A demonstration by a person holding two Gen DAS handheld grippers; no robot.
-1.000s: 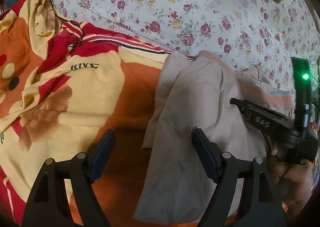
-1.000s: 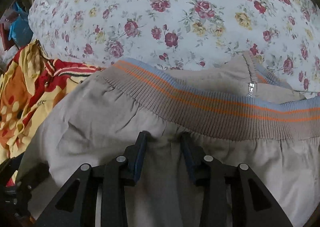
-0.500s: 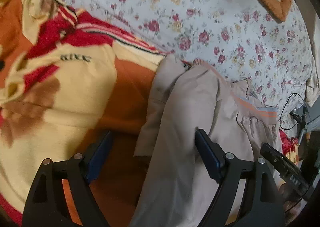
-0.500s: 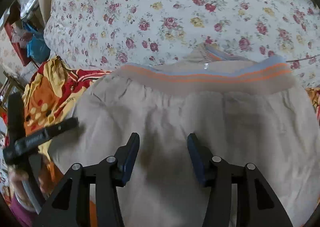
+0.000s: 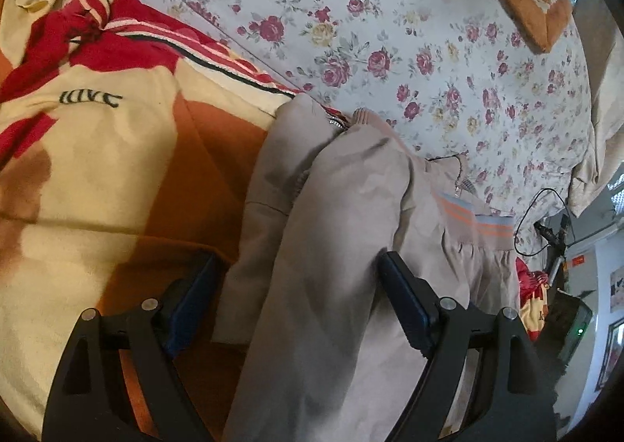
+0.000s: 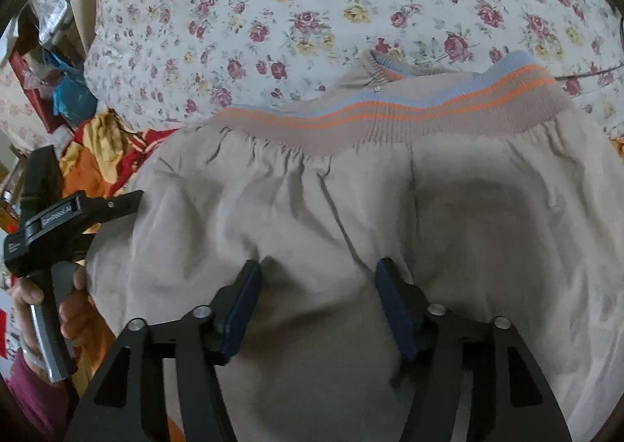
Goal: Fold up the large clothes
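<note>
On a bed spread with a rose-print sheet (image 6: 351,5), a beige jacket (image 6: 390,215) lies partly folded, its ribbed hem with orange and blue stripes (image 6: 390,110) turned toward the far side. We see our right gripper (image 6: 316,305) hovering low over the jacket's back panel, jaws spread wide and holding nothing. In the left wrist view, our left gripper (image 5: 296,301) is likewise wide apart and empty, straddling the jacket's (image 5: 331,247) folded-in sleeve (image 5: 269,208), which lies along the garment's left edge. That edge rests on an orange, red and cream cartoon-print blanket (image 5: 97,169) that covers the near left of the bed. From the right wrist camera, the left hand (image 6: 50,309) shows at the left border, gripping the black handle of its tool just beside the jacket.
</note>
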